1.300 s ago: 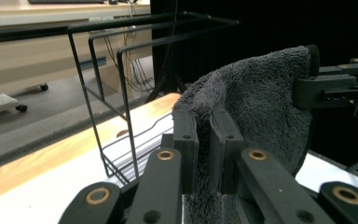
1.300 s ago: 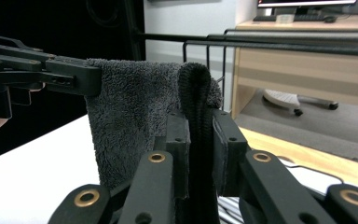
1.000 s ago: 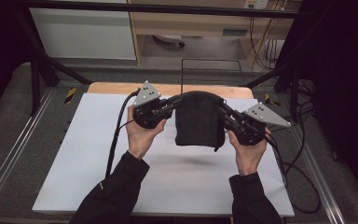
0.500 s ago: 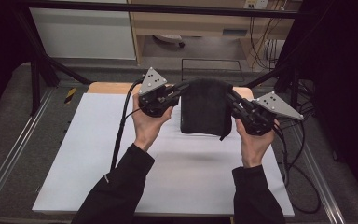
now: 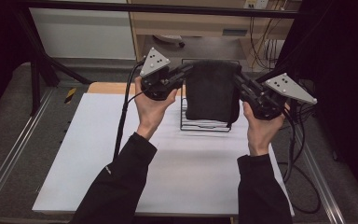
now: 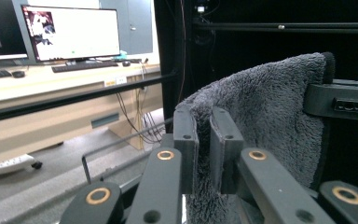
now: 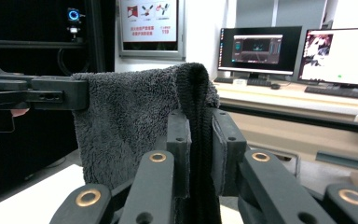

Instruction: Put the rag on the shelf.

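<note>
Above the wire rack (image 5: 204, 125), both grippers' jaws pinch the dark towel's (image 5: 212, 91) top corners.

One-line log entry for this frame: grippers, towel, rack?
left gripper: shut on towel | right gripper: shut on towel | towel: folded, held up over wire rack | rack: on table

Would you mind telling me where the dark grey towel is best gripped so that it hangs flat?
Grip the towel at its two top corners, coming in from either side. That is how it hangs now: the left hand-held gripper and the right hand-held gripper each pinch a folded upper edge, leaving it draping straight above the wire rack.
</note>
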